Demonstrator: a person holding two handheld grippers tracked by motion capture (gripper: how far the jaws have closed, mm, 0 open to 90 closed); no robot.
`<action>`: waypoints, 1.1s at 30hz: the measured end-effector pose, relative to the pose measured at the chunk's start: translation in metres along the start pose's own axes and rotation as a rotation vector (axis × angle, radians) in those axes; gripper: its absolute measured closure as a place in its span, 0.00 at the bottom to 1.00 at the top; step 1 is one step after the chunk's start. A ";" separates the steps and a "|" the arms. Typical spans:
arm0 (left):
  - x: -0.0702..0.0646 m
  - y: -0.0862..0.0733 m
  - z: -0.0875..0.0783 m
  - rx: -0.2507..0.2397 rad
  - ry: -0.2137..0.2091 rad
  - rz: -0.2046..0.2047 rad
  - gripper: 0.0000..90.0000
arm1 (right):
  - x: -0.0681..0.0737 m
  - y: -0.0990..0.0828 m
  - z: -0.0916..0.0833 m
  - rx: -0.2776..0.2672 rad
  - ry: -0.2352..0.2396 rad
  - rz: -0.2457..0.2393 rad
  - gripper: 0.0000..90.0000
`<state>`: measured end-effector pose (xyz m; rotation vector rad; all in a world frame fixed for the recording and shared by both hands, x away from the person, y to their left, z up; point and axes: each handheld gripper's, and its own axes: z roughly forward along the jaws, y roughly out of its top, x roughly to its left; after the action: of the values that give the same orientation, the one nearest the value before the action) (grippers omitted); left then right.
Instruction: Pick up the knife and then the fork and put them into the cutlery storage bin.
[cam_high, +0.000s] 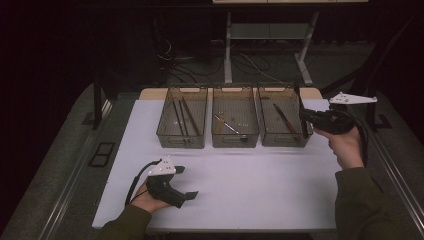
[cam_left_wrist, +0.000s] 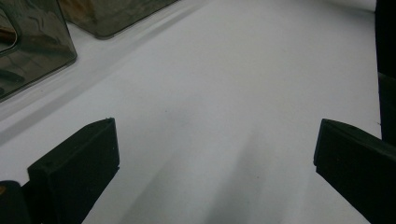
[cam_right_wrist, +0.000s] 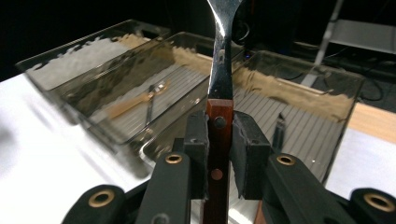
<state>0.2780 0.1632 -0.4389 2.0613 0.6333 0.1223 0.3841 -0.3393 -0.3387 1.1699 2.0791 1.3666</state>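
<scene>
Right gripper (cam_right_wrist: 219, 140) clenched on a wooden-handled utensil (cam_right_wrist: 218, 116): both pads press the red-brown riveted handle from either side, and the steel shank rises straight up out of the top of the right gripper view, so its working end cannot be made out. In the high view the right gripper (cam_high: 304, 125) sits at the right-hand bin (cam_high: 283, 140), over its near right corner, held by the person's right hand (cam_high: 345, 145); the utensil shows there as a dark upright stick at the bin's right wall. Three smoky translucent bins stand in a row at the far side of the white table (cam_high: 240, 185). Left bin (cam_high: 181, 141) holds several long dark sticks; middle bin (cam_high: 235, 142) holds a slim metal piece; the right-hand bin holds one more wooden-handled piece lying diagonal. Left gripper (cam_high: 186, 182) rests low at the table's near left, in the left hand (cam_high: 150, 200); jaws wide apart, nothing between them, bare table ahead in the left gripper view.
</scene>
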 end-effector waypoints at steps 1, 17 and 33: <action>0.000 0.000 0.000 0.000 0.000 0.000 0.00 | -0.001 0.002 0.002 -0.004 -0.008 0.006 0.86; -0.002 0.000 0.001 0.008 0.001 0.009 0.00 | -0.023 -0.009 0.042 0.085 -0.147 0.047 0.86; -0.002 0.000 0.001 0.013 0.002 0.012 0.00 | -0.031 -0.027 0.058 0.210 -0.177 0.081 0.86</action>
<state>0.2770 0.1616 -0.4392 2.0778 0.6242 0.1276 0.4306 -0.3371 -0.3927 1.4193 2.1052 1.0537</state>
